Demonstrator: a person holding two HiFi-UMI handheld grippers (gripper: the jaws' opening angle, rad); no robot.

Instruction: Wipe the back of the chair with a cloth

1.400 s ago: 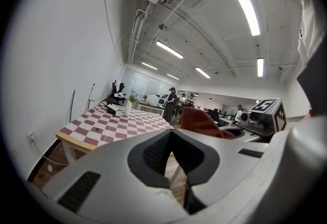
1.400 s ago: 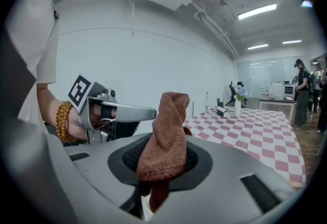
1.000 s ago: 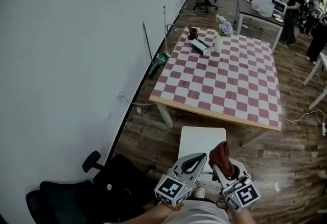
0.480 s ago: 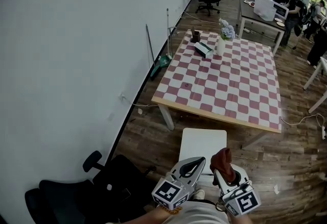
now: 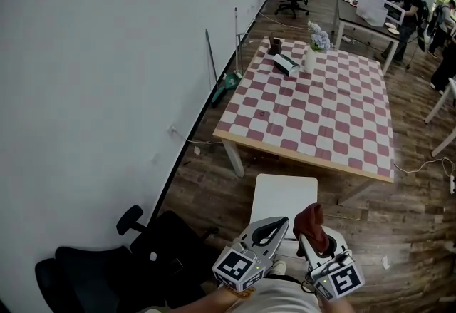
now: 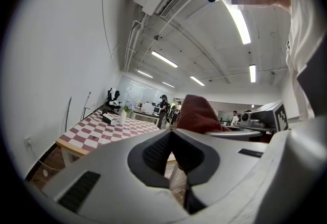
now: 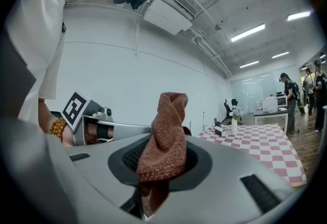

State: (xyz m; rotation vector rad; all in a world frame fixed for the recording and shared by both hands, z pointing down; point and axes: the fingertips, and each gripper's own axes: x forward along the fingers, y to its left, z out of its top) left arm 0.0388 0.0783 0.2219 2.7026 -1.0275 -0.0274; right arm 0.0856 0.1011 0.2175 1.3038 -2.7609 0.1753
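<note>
A white chair (image 5: pixel 283 196) stands just ahead of me, tucked near the front edge of the checkered table. My right gripper (image 5: pixel 306 235) is shut on a reddish-brown cloth (image 5: pixel 311 221), whose folded end sticks up out of the jaws; the cloth (image 7: pixel 166 136) fills the middle of the right gripper view. Close beside it on the left, my left gripper (image 5: pixel 282 222) is shut with nothing between its jaws. In the left gripper view the closed tips (image 6: pixel 171 134) meet, and the cloth (image 6: pixel 196 115) shows just behind them. Both grippers hover low, near my body, above the chair's near side.
A red-and-white checkered table (image 5: pixel 313 115) carries a flower vase (image 5: pixel 312 51) and a box (image 5: pixel 287 64). A black office chair (image 5: pixel 107 269) sits at the lower left by the white wall. A broom (image 5: pixel 229 76) leans on the wall. People (image 5: pixel 410 5) stand by desks far right.
The view has drifted slightly, so the table sits a little further up and right. Both grippers stay close together, the right still clamped on the cloth.
</note>
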